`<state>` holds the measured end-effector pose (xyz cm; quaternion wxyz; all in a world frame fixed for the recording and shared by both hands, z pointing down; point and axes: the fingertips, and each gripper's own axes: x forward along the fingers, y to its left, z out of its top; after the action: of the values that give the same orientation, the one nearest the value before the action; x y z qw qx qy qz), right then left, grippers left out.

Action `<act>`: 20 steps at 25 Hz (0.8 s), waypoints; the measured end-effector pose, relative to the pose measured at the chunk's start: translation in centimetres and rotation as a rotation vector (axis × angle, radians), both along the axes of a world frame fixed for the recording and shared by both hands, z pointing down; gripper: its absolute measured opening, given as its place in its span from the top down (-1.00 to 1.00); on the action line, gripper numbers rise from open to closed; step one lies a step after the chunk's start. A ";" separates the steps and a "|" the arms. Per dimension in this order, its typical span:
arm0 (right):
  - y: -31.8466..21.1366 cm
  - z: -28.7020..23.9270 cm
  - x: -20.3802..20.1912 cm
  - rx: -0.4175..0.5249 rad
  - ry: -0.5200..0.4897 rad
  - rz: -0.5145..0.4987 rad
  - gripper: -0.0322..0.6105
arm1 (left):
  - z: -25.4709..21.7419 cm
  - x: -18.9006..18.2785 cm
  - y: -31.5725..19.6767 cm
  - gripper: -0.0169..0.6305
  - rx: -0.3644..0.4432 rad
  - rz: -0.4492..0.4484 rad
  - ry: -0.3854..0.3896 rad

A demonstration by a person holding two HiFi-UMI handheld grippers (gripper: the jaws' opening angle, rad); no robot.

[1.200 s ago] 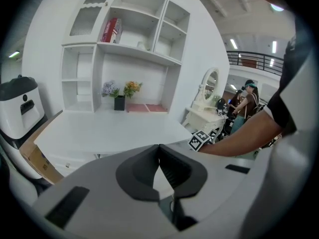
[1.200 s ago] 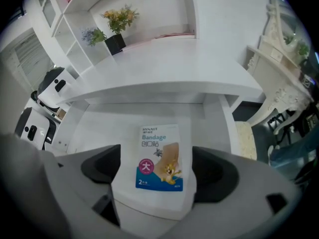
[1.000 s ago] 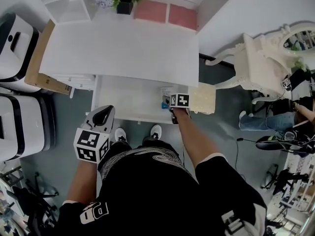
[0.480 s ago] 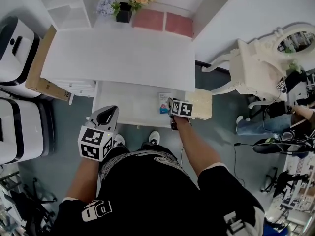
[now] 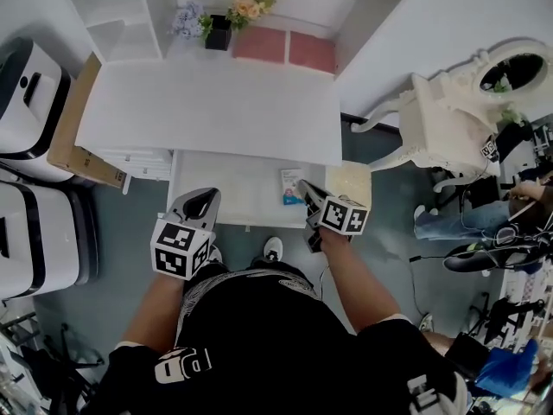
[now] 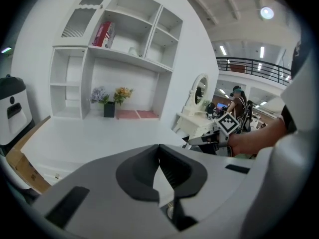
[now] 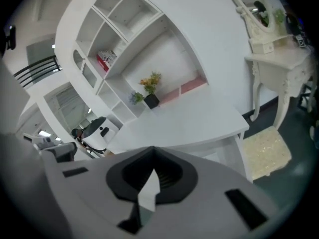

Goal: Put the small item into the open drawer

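While angled downward, left hand-held gripper (image 5: 206,201): jaws pressed together; right hand-held gripper (image 5: 309,190): jaws just closed, empty; small item (image 5: 292,186) lies in drawer (image 5: 225,188) below table (image 5: 216,111).

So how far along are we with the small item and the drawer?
Looks done: the small item lies in the open drawer. In hand: nothing; the right gripper has just closed its jaws on nothing, and the left gripper is shut, empty. Left: nothing apparent.
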<state>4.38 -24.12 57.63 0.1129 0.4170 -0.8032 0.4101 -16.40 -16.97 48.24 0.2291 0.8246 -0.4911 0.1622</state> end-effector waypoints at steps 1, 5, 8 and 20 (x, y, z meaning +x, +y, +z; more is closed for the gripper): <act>0.5 -1.7 -0.5 0.035 -0.016 -0.010 0.88 | -0.2 0.1 0.1 0.91 0.004 0.012 0.007; 2.0 -7.9 -3.0 0.211 -0.040 -0.021 0.88 | -1.6 0.4 0.1 0.91 0.039 0.077 0.015; 3.2 -10.7 -4.7 0.329 0.019 -0.031 0.88 | -2.1 0.7 0.1 0.91 0.052 0.120 0.017; 8.0 -13.7 -9.0 0.397 -0.030 -0.019 0.88 | -4.0 -0.8 2.2 0.91 0.100 0.239 0.054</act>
<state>-4.62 -16.10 43.92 0.0200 0.4174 -0.8738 0.2487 -17.17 -14.79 44.28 0.1798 0.8916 -0.3907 0.1414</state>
